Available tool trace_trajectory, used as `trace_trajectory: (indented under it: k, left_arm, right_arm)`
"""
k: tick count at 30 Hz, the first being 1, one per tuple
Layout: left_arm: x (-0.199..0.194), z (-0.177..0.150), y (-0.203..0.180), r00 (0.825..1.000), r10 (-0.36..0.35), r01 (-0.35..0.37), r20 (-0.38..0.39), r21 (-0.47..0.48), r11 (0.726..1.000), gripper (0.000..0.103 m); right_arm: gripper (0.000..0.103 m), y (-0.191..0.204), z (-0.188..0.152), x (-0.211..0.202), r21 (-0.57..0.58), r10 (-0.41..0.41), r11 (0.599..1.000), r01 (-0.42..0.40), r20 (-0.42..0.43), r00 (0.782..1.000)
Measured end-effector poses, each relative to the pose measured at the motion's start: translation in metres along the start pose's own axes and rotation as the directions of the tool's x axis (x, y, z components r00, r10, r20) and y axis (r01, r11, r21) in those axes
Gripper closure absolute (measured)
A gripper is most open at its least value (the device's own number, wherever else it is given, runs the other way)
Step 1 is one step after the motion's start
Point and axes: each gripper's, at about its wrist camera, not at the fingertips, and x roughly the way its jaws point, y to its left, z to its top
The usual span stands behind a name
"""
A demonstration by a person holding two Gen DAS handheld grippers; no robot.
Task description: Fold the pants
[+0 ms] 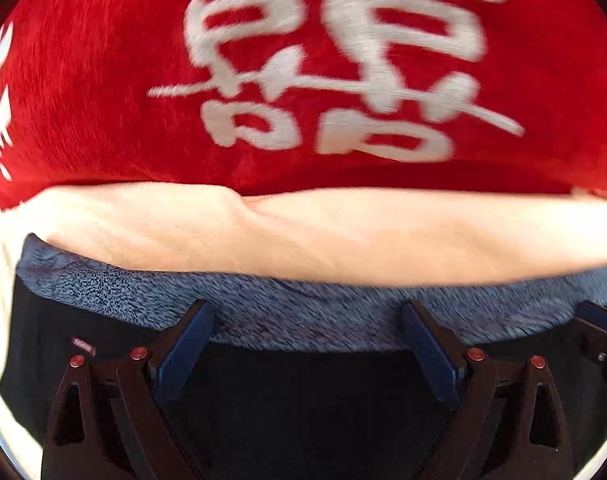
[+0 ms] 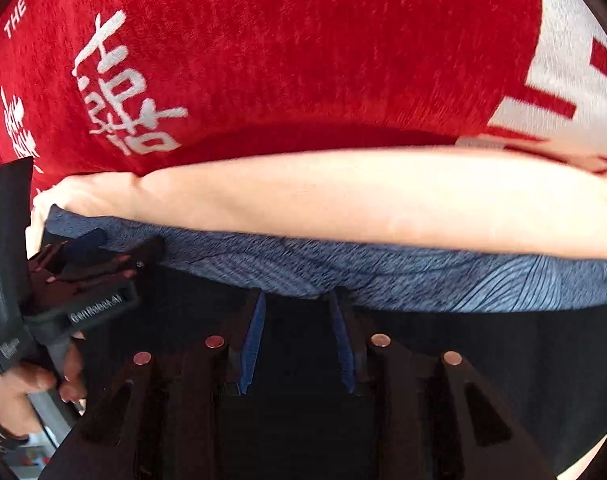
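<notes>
Left wrist view – left claw [image 1: 307, 320] spread over pants [image 1: 263, 308], right claw [image 2: 297, 304] narrower.

blanket lettering [image 1: 323, 64] blurred, pants [image 2: 383, 280] edge-cropped

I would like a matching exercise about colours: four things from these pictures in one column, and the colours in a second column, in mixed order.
Things
1. blanket
2. pants, outer side
3. cloth lying between the blanket and the pants
4. pads of the left gripper

Colours
A. black
B. dark blue
C. red with white characters
D. cream

Pairs: 1-C, 2-A, 3-D, 4-B
</notes>
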Motion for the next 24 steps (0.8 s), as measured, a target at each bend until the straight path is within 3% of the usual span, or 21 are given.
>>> trace_trajectory:
  k: [2,5,9,12,15,18,19,20,24]
  left_arm:
    - [0.004,0.005,0.003,1.000,0.014,-0.014,0.006,-0.016,1.000,0.001]
    - [0.000,0.014,0.008,0.998,0.070,-0.070,0.002,-0.022,0.997,0.002]
    - [-0.034,0.010,0.030,0.996,0.083,-0.083,0.015,-0.031,0.996,0.002]
    - [-0.060,-0.012,0.046,0.995,0.101,-0.100,0.001,-0.024,0.995,0.002]
    - [-0.074,-0.055,0.050,0.997,0.060,-0.061,-0.050,-0.005,0.998,0.002]
    - [-0.067,-0.097,0.029,0.989,0.092,-0.083,-0.115,0.082,0.993,0.002]
    - [-0.068,-0.107,0.028,0.990,0.103,-0.097,-0.092,0.068,0.993,0.002]
    - [-0.073,-0.113,0.030,0.995,0.096,-0.095,-0.040,0.027,0.995,0.002]
    - [-0.076,-0.116,0.028,0.992,0.109,-0.108,-0.068,0.025,0.994,0.001]
  right_arm:
    - [0.070,-0.006,-0.002,-0.003,-0.003,-0.033,0.999,0.033,0.032,0.999]
    - [0.070,-0.026,0.002,-0.005,0.030,-0.152,0.988,0.151,0.046,0.987]
    - [0.066,-0.056,0.006,-0.023,0.138,-0.142,0.981,0.140,0.003,0.990]
    - [0.064,-0.051,-0.009,-0.046,0.150,-0.088,0.985,0.086,0.006,0.996]
    - [0.063,-0.027,-0.045,-0.061,0.073,-0.045,0.996,0.045,-0.001,0.999]
    - [0.056,-0.009,-0.080,-0.049,0.015,-0.063,0.998,0.064,-0.061,0.996]
    - [0.056,-0.006,-0.091,-0.045,0.019,-0.077,0.997,0.078,-0.075,0.994]
    - [0.053,-0.002,-0.099,-0.051,0.007,-0.096,0.995,0.096,-0.019,0.995]
    - [0.052,0.004,-0.113,-0.063,-0.025,-0.115,0.993,0.114,-0.018,0.993]
